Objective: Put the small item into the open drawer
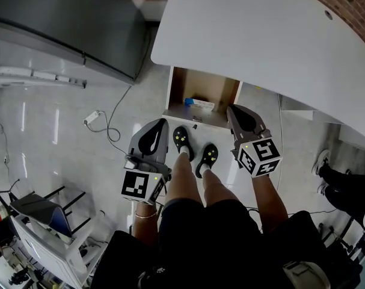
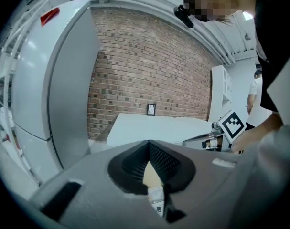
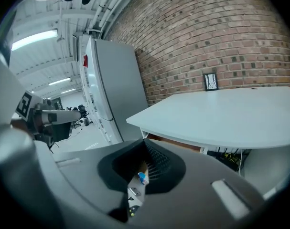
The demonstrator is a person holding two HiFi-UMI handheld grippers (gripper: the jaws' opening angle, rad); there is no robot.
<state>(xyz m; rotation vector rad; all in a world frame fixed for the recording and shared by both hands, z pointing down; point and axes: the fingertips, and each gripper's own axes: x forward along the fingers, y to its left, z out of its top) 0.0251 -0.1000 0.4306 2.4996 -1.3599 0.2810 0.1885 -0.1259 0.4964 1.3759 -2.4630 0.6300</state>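
Red brick wall (image 2: 149,66) fills the middle of the left gripper view, with a tall grey fridge (image 2: 54,89) at left. In the head view, a white table (image 1: 260,35) spreads upper right over glossy pale floor (image 1: 44,131), and a white power strip (image 1: 93,118) lies centre-left.

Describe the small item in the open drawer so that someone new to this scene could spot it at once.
Start at the white table across the top of the head view. Under its near edge a wooden drawer stands pulled open, just beyond the person's black shoes. The small item lies on the drawer's floor, the only blue-and-white thing against bare brown wood.
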